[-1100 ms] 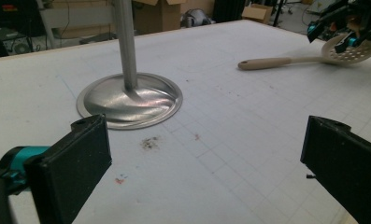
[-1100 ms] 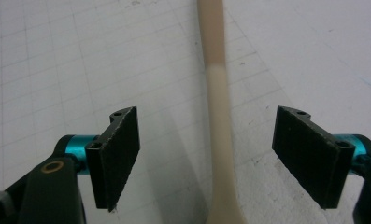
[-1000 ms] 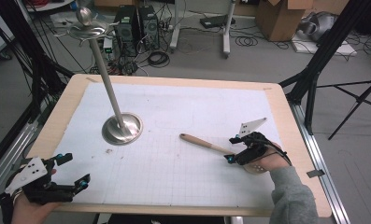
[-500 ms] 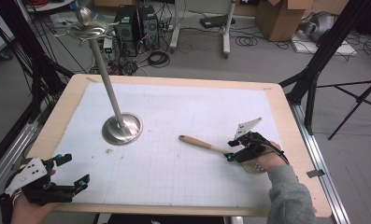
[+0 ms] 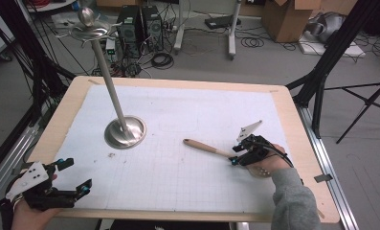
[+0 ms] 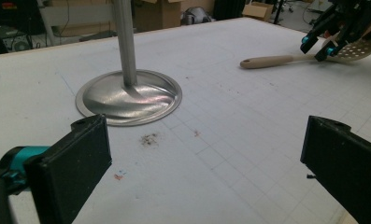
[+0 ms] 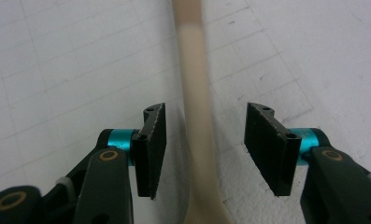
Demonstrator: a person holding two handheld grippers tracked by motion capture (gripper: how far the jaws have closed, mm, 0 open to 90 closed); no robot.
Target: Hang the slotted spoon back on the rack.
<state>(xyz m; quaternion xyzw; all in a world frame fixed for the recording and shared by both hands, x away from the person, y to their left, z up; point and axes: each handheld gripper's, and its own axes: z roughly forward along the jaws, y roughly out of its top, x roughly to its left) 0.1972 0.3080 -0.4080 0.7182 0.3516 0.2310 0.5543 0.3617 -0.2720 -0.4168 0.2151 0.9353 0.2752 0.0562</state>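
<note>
Left gripper (image 5: 68,184) rests at the near-left table (image 5: 293,120) corner, jaws wide apart, nothing between them. Metal stand (image 5: 124,132) upright left of centre. Wooden spatula (image 5: 204,146) lies flat at right, handle pointing left. Right gripper (image 5: 240,155) straddles its handle, jaws just closing, half-open, pads (image 7: 155,140) not yet touching it.

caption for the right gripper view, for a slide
Right gripper straddles the wooden spatula handle on the gridded mat, jaws closing but not yet touching.

Black gripper (image 7: 204,149) with teal collars, brass screws; grey knit sleeve (image 5: 293,201).
</note>
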